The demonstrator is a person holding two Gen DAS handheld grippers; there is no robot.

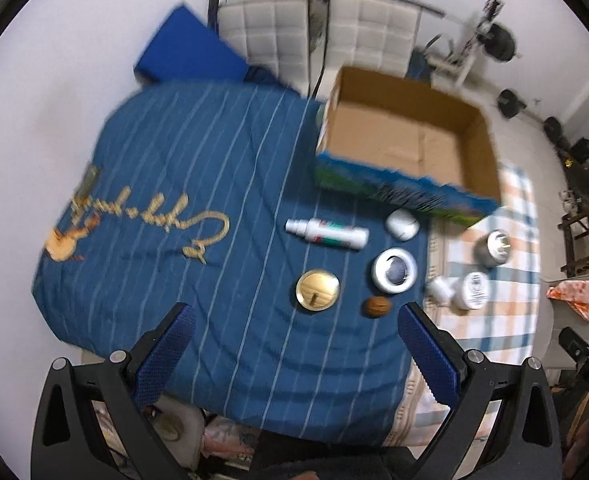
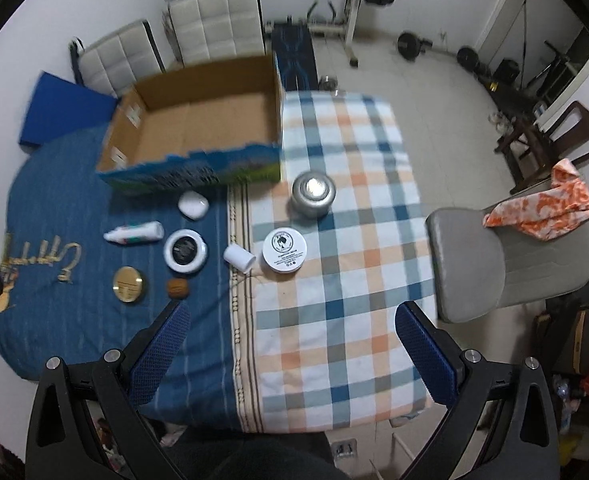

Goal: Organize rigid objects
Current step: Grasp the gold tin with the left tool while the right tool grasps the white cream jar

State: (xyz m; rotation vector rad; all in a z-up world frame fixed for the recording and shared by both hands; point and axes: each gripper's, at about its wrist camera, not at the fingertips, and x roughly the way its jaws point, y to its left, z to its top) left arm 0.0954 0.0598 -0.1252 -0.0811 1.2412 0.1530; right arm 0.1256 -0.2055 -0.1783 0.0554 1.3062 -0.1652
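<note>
An open cardboard box (image 1: 410,136) (image 2: 198,120) stands at the back of the table. In front of it lie a white spray bottle (image 1: 326,233) (image 2: 134,233), a white earbud case (image 1: 402,224) (image 2: 193,204), a white-rimmed dark jar (image 1: 394,271) (image 2: 185,249), a gold tin (image 1: 317,290) (image 2: 129,284) and a walnut (image 1: 377,306) (image 2: 177,289). On the checked cloth are a silver can (image 2: 313,193), a white jar (image 2: 284,249) and a small white bottle (image 2: 238,257). My left gripper (image 1: 296,314) and right gripper (image 2: 290,314) hover open and empty above the table's near side.
A blue striped cloth (image 1: 174,200) covers the left half of the table, a checked cloth (image 2: 354,240) the right. A grey chair (image 2: 494,260) with an orange cloth stands right. White chairs (image 2: 214,20) and gym gear stand behind.
</note>
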